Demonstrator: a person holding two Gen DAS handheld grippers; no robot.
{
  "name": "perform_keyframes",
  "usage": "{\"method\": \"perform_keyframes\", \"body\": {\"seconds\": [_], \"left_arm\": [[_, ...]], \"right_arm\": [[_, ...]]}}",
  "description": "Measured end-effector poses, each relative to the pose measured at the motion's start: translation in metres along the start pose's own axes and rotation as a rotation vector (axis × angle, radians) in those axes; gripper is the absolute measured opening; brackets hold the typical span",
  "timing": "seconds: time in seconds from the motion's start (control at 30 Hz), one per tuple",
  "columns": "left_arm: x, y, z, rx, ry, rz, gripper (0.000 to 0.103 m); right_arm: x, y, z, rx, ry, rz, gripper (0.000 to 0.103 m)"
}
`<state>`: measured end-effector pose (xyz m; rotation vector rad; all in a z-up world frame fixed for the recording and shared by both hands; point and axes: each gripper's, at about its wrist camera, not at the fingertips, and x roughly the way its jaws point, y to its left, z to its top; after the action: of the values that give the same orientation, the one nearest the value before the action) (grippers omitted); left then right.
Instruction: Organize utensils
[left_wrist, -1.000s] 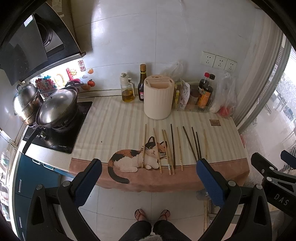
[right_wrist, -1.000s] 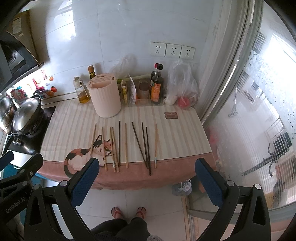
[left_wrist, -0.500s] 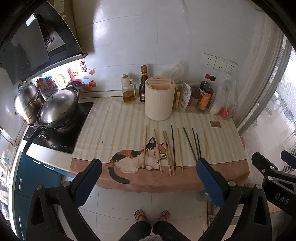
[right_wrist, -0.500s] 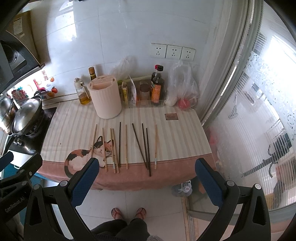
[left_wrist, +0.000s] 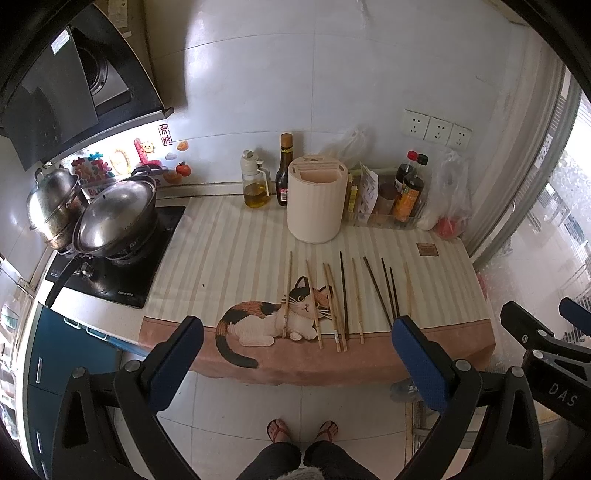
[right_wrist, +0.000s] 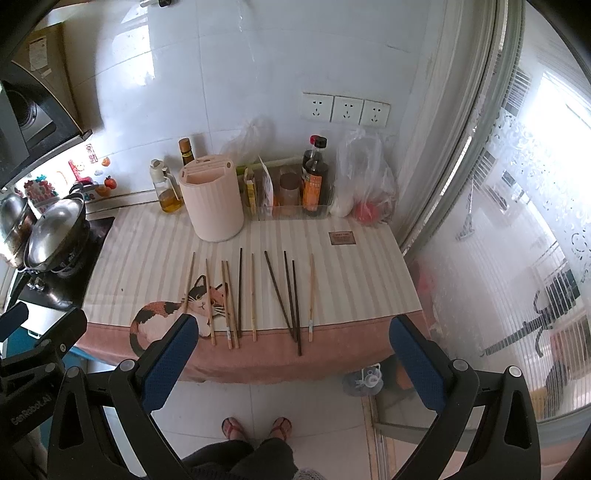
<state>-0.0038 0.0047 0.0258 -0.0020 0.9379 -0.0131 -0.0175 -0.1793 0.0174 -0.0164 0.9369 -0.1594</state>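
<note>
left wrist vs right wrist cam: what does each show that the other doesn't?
Left wrist only: the whole stove, with the second pot fully in frame, and the right gripper's tips.
Right wrist only: the window and the left gripper's tips.
Both: chopsticks on the cat mat, the beige holder, bottles, wall sockets, and their own open grippers.

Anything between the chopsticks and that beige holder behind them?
Nothing visible: bare striped mat separates the chopsticks from the utensil holder. Both grippers, left gripper and right gripper, hang open, off the counter's front edge.
</note>
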Motion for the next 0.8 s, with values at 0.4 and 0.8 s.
{"method": "perform_keyframes", "body": {"seconds": [0.4,0.8], "left_arm": [[0.043,0.01,0.014,0.032,-0.058,0.049,0.103],[0.162,0.036,0.024,0.054,0.011,0.033,0.103]], "right_arm": [[0.05,0.003,0.007,0.064,0.029,0.084,0.103],[0.185,-0.011,-0.001,0.195,0.176,0.02,0.09]]}}
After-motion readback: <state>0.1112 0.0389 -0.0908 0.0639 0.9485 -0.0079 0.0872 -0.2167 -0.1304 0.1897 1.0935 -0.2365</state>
